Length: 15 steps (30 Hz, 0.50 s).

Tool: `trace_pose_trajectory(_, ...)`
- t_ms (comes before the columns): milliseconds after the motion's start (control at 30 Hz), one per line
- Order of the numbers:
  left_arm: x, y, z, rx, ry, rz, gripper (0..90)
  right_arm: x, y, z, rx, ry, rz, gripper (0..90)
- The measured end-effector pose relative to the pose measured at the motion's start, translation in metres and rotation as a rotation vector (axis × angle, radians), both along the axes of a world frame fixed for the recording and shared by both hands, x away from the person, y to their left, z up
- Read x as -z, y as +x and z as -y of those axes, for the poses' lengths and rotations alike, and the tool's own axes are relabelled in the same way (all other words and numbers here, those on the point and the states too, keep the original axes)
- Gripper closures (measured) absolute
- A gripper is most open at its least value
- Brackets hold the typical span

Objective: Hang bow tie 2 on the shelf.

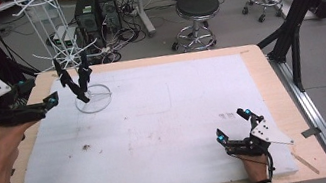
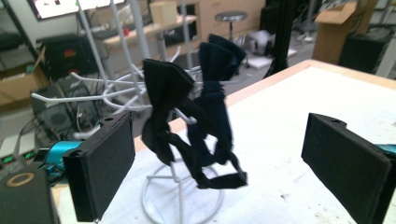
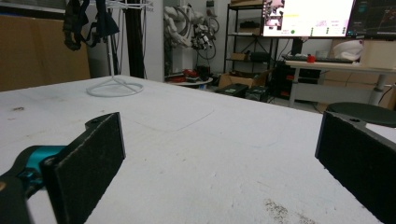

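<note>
A white wire rack [image 1: 94, 99] stands at the back left of the table. Two dark bow ties hang from its lower arms, a black one [image 2: 166, 88] and a navy one [image 2: 217, 60] behind it, with their straps dangling over the ring base [image 2: 154, 205]. Just left of the rack my left gripper [image 1: 39, 91] is held off the table, open, its jaws pointing at the ties [image 1: 75, 81] with nothing between them [image 2: 224, 156]. Near the front right edge my right gripper [image 1: 231, 124] rests low, open and empty [image 3: 219, 154], looking across at the distant rack [image 3: 114, 87].
A white mat [image 1: 166, 121] covers the wooden table [image 1: 271, 82]. Black frame posts [image 1: 291, 23] stand at the table's right and left. On the floor behind are a stool [image 1: 196, 9], computer towers [image 1: 96, 9] and cables. Small dark specks [image 1: 85, 147] lie on the mat.
</note>
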<state>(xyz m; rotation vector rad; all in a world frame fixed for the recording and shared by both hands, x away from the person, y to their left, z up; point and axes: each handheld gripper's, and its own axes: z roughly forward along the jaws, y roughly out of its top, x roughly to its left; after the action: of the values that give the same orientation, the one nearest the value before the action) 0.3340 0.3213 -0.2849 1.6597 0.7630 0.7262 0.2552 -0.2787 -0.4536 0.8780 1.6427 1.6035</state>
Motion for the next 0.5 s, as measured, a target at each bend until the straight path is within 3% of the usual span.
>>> trace_pose_trajectory(200, 0.030, -0.023, 0.001, 0.042, -0.027, 0.050, 10.1, 0.000, -0.001, 0.000, 0.001, -0.006, -0.002, 0.8)
trace_pose_trajectory(300, 0.045, -0.032, 0.005, 0.070, -0.015, 0.064, 10.1, 0.000, -0.001, -0.001, 0.003, -0.006, -0.005, 0.8)
trace_pose_trajectory(500, 0.078, -0.048, 0.012, 0.084, -0.025, 0.049, 10.1, 0.000, 0.000, 0.000, 0.003, -0.004, -0.003, 0.8)
